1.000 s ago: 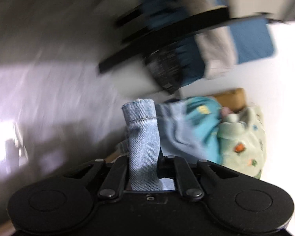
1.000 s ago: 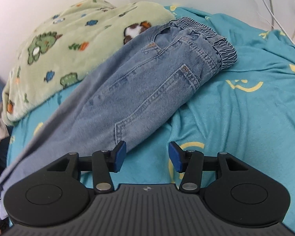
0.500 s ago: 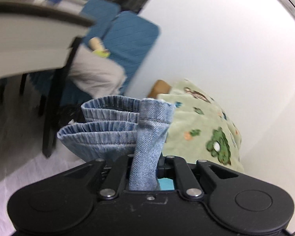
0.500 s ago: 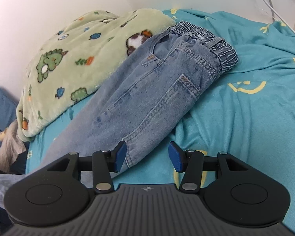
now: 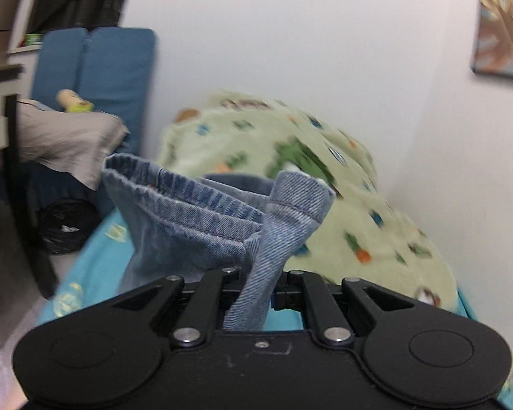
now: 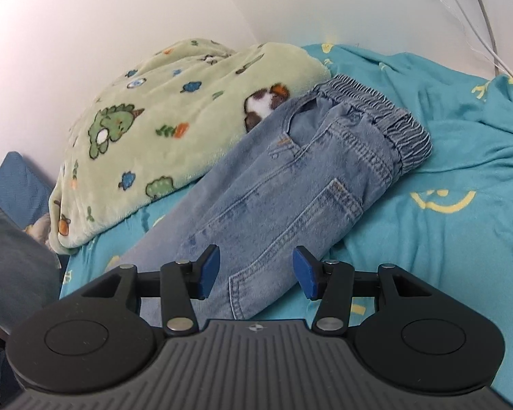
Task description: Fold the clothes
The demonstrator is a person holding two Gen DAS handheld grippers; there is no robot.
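The left gripper (image 5: 261, 294) is pinched tight on the hem end of the jeans (image 6: 290, 198), a strip of denim standing up between its pressed-together fingers. A second ago that gripper faced a blurred floor and dark furniture; it has since swung round and risen, and now faces the green blanket (image 5: 290, 157) and the wall, with the leg cuffs (image 5: 174, 191) bunched just ahead of it over the teal bedsheet (image 5: 99, 249). The leg end has therefore been carried from off the side of the bed back over the mattress, which reads as the opening of a lengthwise fold toward the waistband (image 6: 383, 116). The right gripper (image 6: 256, 273) has barely shifted: it hovers just above the thigh of the jeans with its blue pads (image 6: 208, 270) spread and nothing between them. The jeans lie on the bedsheet (image 6: 444, 239), the upper edge touching the blanket (image 6: 174, 126). The fold is judged barely begun.
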